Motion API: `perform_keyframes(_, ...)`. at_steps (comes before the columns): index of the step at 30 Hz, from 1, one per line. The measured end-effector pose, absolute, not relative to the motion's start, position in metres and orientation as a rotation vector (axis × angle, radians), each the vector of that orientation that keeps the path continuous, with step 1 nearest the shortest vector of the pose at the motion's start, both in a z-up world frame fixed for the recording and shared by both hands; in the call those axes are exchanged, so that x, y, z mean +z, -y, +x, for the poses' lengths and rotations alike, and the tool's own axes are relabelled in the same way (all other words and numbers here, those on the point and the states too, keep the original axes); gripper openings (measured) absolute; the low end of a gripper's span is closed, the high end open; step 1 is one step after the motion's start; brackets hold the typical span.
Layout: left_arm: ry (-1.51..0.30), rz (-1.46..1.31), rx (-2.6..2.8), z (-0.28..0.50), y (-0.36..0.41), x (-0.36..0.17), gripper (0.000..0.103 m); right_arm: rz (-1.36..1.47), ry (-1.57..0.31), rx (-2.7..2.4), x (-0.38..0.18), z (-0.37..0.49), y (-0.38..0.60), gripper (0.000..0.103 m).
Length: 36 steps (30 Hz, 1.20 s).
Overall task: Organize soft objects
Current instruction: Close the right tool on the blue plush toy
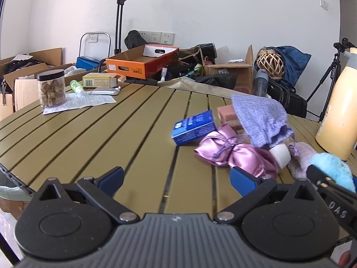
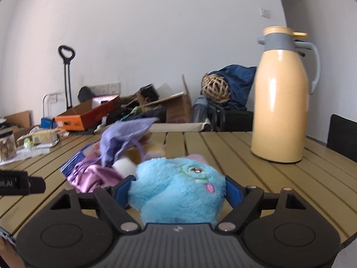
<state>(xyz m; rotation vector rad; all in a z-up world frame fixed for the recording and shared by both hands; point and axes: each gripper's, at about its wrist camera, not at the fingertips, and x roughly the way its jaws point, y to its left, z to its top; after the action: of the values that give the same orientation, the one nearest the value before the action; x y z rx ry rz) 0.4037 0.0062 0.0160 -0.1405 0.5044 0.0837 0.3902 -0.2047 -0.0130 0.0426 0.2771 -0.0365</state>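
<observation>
White walls back our slatted olive table (image 1: 93,134), with boxes heaped on the floor behind it. We hold the blue plush (image 2: 178,189) in the right tongs (image 2: 180,187), both pads pressed into its fur, low over the near edge. Our left tongs (image 1: 176,178) gape wide with nothing between them. Just beyond lie a pink satin pouch (image 1: 234,154), a lilac knit pouch (image 1: 261,120) and a blue carton (image 1: 194,129) whose print we cannot read. On the right tongs' arm we make out "DAS". A cream flask (image 2: 281,102) stands farther right.
</observation>
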Motion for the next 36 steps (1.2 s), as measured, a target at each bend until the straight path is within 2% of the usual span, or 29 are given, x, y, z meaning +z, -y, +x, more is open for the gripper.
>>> perform_keyframes(14, -0.521, -0.007, 0.036, 0.423, 0.072, 0.009, 0.103, 0.134, -0.234, -0.135, 0.003, 0.381, 0.271, 0.082)
perform_keyframes(22, -0.433, 0.19, 0.033, 0.423, 0.125, 0.009, 0.102, 0.186, -0.222, -0.175, 0.007, 0.376, 0.298, 0.082)
perform_keyframes(25, -0.403, 0.269, 0.038, 0.422, 0.148, 0.005, 0.092, 0.207, -0.229, -0.183, 0.007, 0.374, 0.306, 0.082)
perform_keyframes(29, -0.362, 0.365, 0.051, 0.424, 0.175, -0.001, 0.089, 0.221, -0.231, -0.193, 0.007, 0.371, 0.315, 0.082)
perform_keyframes(36, -0.377, 0.457, 0.072, 0.443, 0.199, -0.01, 0.071, 0.267, -0.244, -0.216, 0.005, 0.365, 0.337, 0.082)
